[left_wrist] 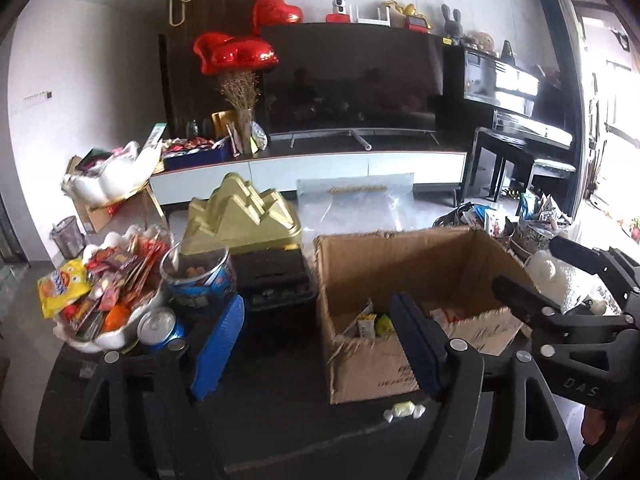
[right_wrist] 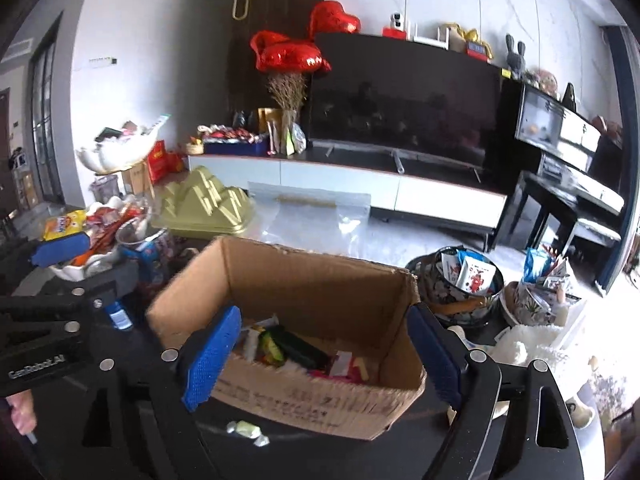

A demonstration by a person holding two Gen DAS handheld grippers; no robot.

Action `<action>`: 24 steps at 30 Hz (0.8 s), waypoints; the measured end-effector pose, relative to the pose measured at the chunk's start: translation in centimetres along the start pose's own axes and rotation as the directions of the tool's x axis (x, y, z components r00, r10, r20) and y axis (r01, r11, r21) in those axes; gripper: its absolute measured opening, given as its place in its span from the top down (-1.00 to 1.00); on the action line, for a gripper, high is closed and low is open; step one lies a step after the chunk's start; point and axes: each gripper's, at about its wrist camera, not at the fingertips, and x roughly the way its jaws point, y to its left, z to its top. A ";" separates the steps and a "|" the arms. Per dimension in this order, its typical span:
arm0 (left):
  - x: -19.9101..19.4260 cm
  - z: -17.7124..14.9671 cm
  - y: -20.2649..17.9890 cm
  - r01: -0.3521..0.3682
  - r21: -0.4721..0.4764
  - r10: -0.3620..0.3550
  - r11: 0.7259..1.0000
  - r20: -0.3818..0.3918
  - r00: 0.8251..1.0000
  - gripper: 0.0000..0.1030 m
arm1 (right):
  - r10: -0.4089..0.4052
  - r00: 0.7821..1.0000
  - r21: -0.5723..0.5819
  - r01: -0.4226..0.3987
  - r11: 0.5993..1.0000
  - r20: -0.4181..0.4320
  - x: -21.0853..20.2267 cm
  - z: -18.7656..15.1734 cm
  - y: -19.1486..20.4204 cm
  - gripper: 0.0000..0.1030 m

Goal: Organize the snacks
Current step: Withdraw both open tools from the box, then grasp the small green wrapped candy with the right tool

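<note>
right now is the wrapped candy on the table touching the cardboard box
Apart. In the right wrist view the wrapped candy lies on the dark table with a bare strip of tabletop between it and the cardboard box.

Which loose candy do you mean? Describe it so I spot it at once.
Find the open cardboard box mid-table. On the dark tabletop just in front of its near wall lies one small wrapped candy, pale green with twisted silvery ends. It is the only snack lying loose outside the containers.

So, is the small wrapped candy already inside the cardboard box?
No, the wrapped candy lies on the dark table in front of the cardboard box, outside its front wall.
</note>
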 end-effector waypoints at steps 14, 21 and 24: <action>-2.2 -6.9 2.4 -0.085 0.004 0.085 0.996 0.037 0.996 -0.66 | 0.071 0.997 0.041 -0.070 0.997 -0.012 -0.7 -6.0 4.2 -0.67; -1.0 -8.9 2.8 -0.117 0.008 0.117 0.993 -0.005 0.993 -0.66 | 0.097 0.993 0.092 -0.091 0.992 -0.061 0.8 -9.0 5.0 -0.67; -0.2 -9.6 2.9 -0.121 0.011 0.122 0.993 -0.019 0.992 -0.66 | 0.096 0.991 0.096 -0.088 0.992 -0.088 1.6 -9.9 5.1 -0.67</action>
